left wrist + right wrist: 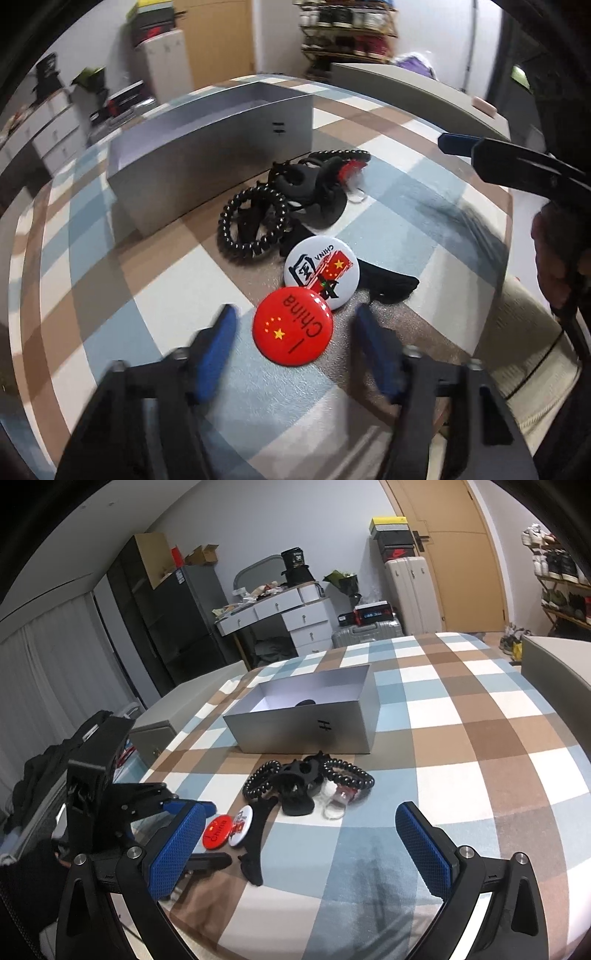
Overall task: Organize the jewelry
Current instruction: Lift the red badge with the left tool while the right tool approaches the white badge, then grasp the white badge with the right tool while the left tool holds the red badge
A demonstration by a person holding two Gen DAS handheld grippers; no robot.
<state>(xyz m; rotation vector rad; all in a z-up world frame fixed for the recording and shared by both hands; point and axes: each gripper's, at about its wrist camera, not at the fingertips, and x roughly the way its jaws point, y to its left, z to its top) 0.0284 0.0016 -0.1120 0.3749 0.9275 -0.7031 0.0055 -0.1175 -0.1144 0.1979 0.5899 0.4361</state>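
A red "I China" badge (292, 325) lies on the checked cloth, between the open fingers of my left gripper (295, 325). A white China badge (322, 273) overlaps its far edge. Behind them lie a black coil hair tie (254, 226), black hair clips (314, 184) and a black headband piece (388, 282). The open silver box (207, 147) stands beyond. In the right wrist view my right gripper (301, 834) is open and empty, short of the pile (310, 782); the red badge (217, 831), the box (306, 720) and the left gripper (195, 823) show there.
The checked cloth (461, 738) covers a bed. A grey bench (424, 88) stands at its far side. Drawers, suitcases and a shoe rack (557, 576) line the room behind.
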